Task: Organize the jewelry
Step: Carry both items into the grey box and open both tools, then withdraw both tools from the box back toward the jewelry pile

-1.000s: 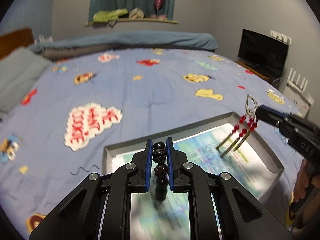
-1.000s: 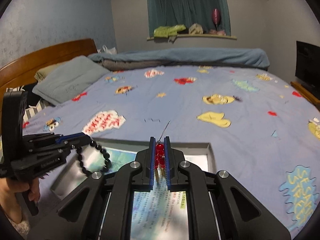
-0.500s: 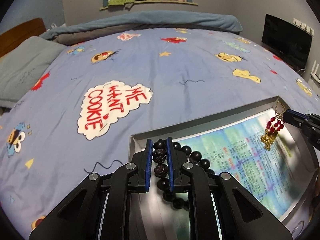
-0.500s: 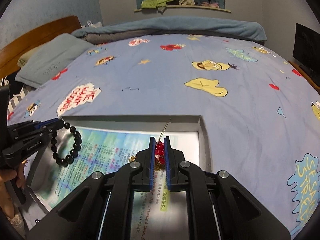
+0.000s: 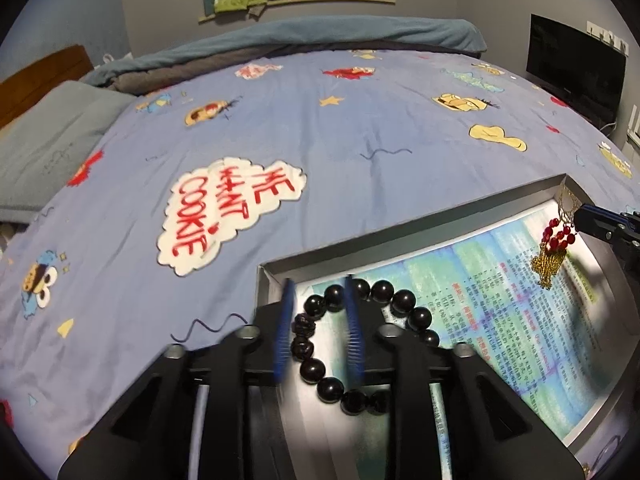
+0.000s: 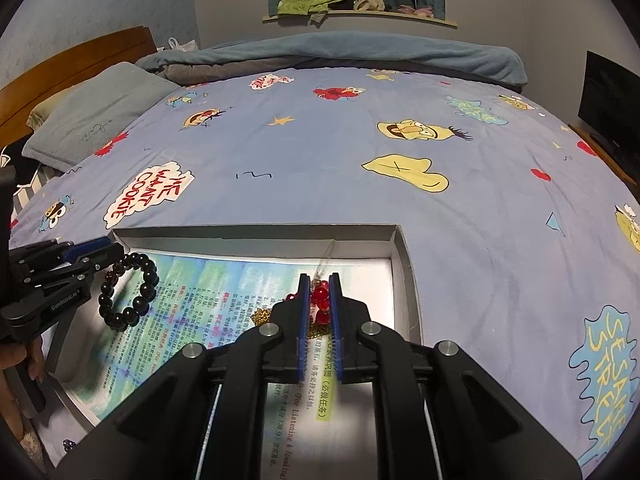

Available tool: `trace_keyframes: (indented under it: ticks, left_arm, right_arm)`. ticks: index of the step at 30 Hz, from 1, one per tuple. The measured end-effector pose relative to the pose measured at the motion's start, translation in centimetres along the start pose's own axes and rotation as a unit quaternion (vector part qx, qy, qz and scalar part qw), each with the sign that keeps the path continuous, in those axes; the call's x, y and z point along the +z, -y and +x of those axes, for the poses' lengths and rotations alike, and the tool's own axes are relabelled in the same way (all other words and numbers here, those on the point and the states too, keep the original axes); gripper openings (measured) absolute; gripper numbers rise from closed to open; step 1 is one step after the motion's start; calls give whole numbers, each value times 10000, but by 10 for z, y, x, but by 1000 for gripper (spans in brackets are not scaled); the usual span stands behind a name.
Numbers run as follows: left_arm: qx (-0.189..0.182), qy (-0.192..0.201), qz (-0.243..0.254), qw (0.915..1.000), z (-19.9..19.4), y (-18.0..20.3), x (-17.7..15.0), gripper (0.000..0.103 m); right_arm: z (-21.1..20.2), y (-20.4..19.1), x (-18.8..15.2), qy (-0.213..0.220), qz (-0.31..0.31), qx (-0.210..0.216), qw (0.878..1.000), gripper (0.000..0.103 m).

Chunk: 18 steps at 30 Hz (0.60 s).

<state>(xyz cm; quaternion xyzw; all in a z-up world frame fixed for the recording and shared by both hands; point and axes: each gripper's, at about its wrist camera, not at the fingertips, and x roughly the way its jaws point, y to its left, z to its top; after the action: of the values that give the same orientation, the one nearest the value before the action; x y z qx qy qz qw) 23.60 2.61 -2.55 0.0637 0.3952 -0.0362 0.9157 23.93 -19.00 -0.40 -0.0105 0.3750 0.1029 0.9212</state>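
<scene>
Our black bead bracelet (image 5: 362, 344) lies in the near-left corner of the shallow grey box (image 5: 420, 216), on the printed sheet (image 5: 520, 300) that lines it. The left gripper (image 5: 320, 332) straddles it with its fingers (image 5: 283, 332) opening, the blue pads blurred and clear of the beads, so we no longer grip the bracelet. The red-beaded earring (image 6: 320, 300) with its gold tassel hangs over the far-right part of the box, pinched between the nearly closed fingers (image 6: 304, 316) of the right gripper (image 6: 319, 320).

Our worry is the withdrawal: one left finger sits inside the loop, so lifting away carelessly could hook the beads and drag the bracelet out. The earring's fine hook and tassel could likewise snag on the right pads at release, or land across the box wall.

Both grippers slant steeply down into the box, which rests on the cartoon-print bedspread (image 6: 360, 152); a hand (image 6: 24, 364) grips the left handle.
</scene>
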Motion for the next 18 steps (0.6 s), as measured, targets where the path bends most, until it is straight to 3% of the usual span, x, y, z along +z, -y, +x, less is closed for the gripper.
trace_keyframes:
  ticks: [2,4,5,7,11,13,18]
  left_arm:
    - [86,92,2,9999,-6,0,1,44]
    - [51,133,-43,9999,-11,-1,1,51]
    - [74,159,-72,9998,-14,-2,1,56]
    - [227,295,-129,9992,-23,-2,0,76]
    - [209,475,-227,9984,-44,-4,2,80]
    - [208,577,-300,9977,-56,-5,1,87]
    - [227,686,-338,9968,-78,-6,-2,90]
  right_arm:
    - [-3,0,0,37,3,-14,10000,16]
    - [-9,1,1,119,62,25,9999,35]
    - [-13,1,2,158,85,37,9998,38]
    - [-25,0,4,291,101,18,9995,55]
    - [-51,-1,7,622,107,-3,9980,75]
    - [-64,0,8,750,133,-13,9971,86]
    - [-94,-4,6,1001,142,-53,9949,94]
